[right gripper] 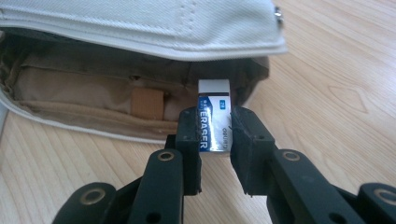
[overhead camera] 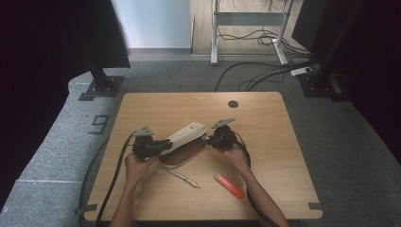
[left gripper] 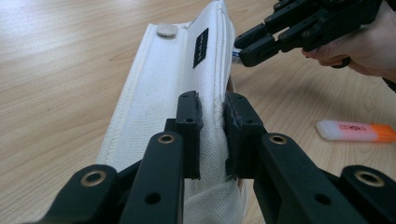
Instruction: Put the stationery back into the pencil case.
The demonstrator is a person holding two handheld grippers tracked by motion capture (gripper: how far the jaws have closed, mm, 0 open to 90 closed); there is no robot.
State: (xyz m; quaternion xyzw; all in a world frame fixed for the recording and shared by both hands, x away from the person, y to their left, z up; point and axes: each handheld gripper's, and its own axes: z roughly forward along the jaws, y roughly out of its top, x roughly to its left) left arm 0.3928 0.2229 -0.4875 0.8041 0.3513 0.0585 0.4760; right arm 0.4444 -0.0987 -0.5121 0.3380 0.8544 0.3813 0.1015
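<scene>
The eraser sits clamped in my right claw at the pencil case's open mouth, mid-counter. My left claw pinches the case's white flap, holding it up. An orange highlighter lies nearer, to the right.

A wooden table is seen with a round cable hole near its far edge. An orange and white highlighter is laid flat on the tabletop toward the near right, and a slim metal pen is laid just left of it, the two apart. Grey carpet is observed around the table. Loose cables are noted on the floor beyond, beside a white desk frame.
</scene>
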